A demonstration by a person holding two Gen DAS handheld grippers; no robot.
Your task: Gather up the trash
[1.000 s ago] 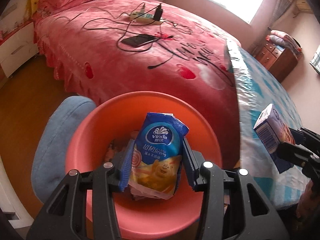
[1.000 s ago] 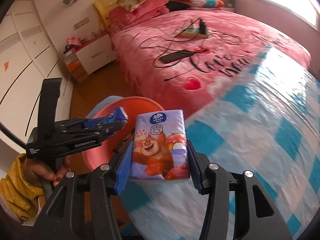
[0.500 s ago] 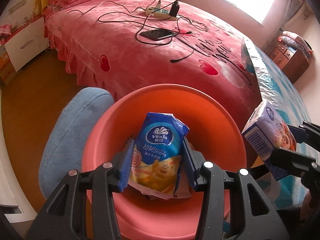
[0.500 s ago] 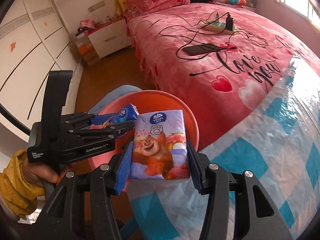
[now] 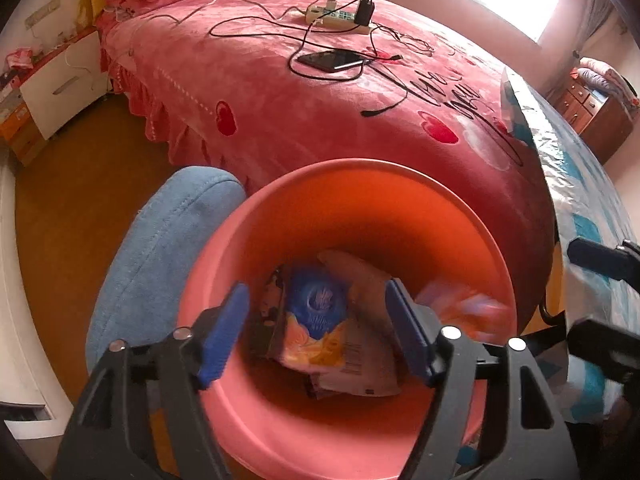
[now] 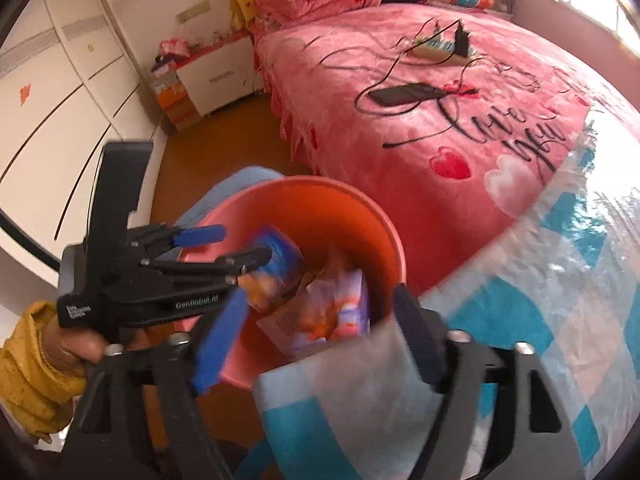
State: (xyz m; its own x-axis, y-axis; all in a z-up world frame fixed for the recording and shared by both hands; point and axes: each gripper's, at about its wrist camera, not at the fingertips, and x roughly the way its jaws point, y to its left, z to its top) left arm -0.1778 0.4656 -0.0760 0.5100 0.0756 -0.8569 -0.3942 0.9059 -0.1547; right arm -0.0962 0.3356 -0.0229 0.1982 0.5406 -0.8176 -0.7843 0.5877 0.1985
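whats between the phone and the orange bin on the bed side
Only bare pink blanket with red hearts lies between the phone and the orange bin, as the left wrist view shows.

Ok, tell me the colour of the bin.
Salmon pink bin, shown best in the left wrist view.

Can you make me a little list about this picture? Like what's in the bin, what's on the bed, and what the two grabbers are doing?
bin: orange-pink bin beside the bed
in the bin: blue tissue pack, purple cartoon tissue pack, other wrappers
left gripper: jaws just opened, nothing held
right gripper: jaws just opened, nothing held
on the bed: phone, power strip, cables
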